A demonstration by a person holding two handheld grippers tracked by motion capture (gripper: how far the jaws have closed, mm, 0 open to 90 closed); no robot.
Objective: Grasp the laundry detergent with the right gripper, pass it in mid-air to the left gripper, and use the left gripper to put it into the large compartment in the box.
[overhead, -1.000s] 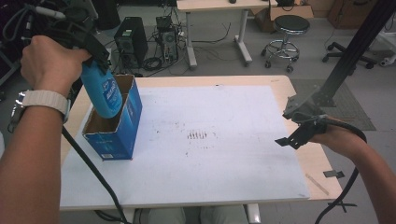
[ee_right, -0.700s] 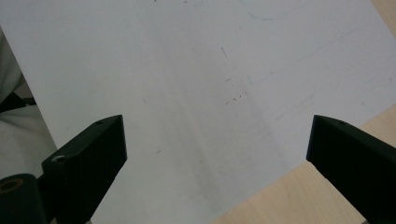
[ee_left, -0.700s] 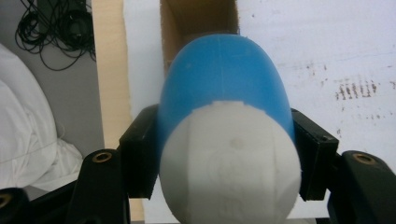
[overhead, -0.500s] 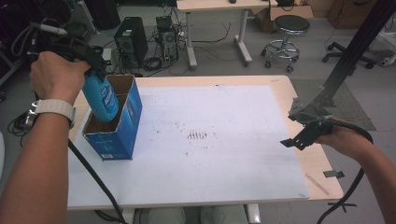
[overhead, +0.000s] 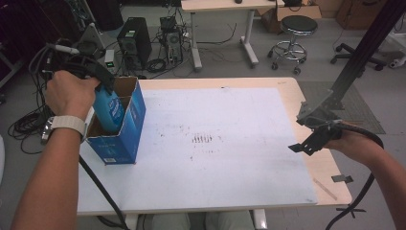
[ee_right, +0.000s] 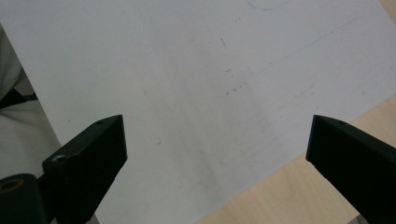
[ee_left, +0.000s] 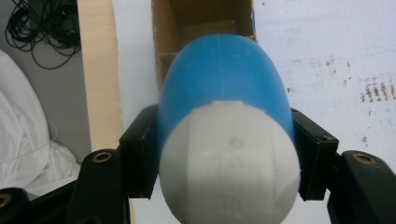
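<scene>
My left gripper (overhead: 103, 88) is shut on a blue bottle (overhead: 109, 111) with a white cap (ee_left: 231, 163), and the bottle's lower part sits inside an open blue cardboard box (overhead: 129, 129) at the table's left side. In the left gripper view the black jaws press both sides of the blue bottle (ee_left: 222, 84), with the box (ee_left: 201, 23) and its cardboard divider beyond. At the table's right edge my right gripper (overhead: 306, 141) hovers open over the white sheet (overhead: 225, 143). Its two black jaws stand wide apart over the sheet (ee_right: 196, 84), and my right gripper (ee_right: 217, 144) has nothing between them.
The white sheet covers most of the wooden table (overhead: 311, 96) and carries faint dark marks (overhead: 202, 139) near its middle. A black stand (overhead: 344, 76) rises at the table's right edge. Beyond the table are computer towers (overhead: 131, 40), cables and a stool (overhead: 292, 28).
My left hand has come down and the blue bottle has sunk deeper into the box. The right gripper has stayed in place.
</scene>
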